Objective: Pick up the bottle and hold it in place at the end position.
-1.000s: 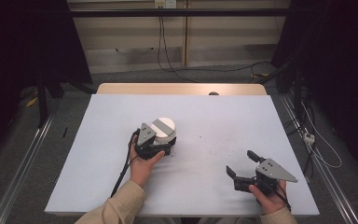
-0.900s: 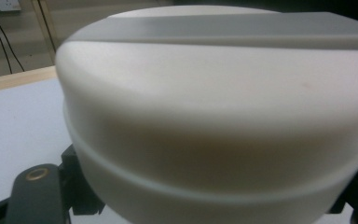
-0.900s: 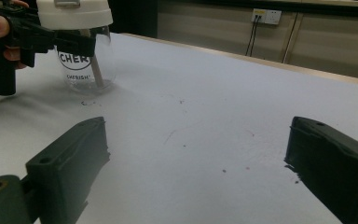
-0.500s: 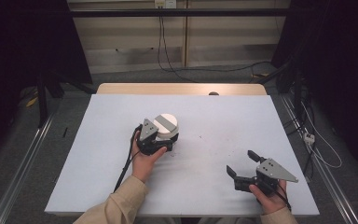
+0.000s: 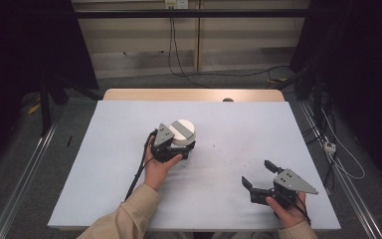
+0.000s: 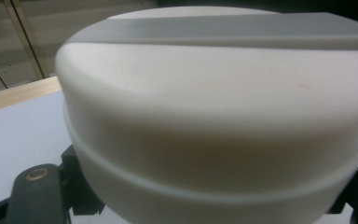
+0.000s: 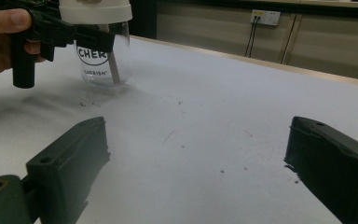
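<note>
Nearest the person, well to the right of the jar, the right gripper (image 5: 259,180) rests on the white table (image 5: 104,179) with its jaws spread wide and nothing between them. Farther out, near the table's middle, stands the clear glass jar with a white lid crossed by a grey bar (image 5: 182,133). The left gripper (image 5: 179,149) is clamped on it just below the lid, jaws drawn in against the sides. The glass looks smooth, rigid and breakable, likely slippery, so the neck under the lid seems the safest hold. In the left gripper view the lid (image 6: 214,116) hides the jar's body; the printed lettering (image 7: 93,55) is partly covered, and any contents are hard to make out.
</note>
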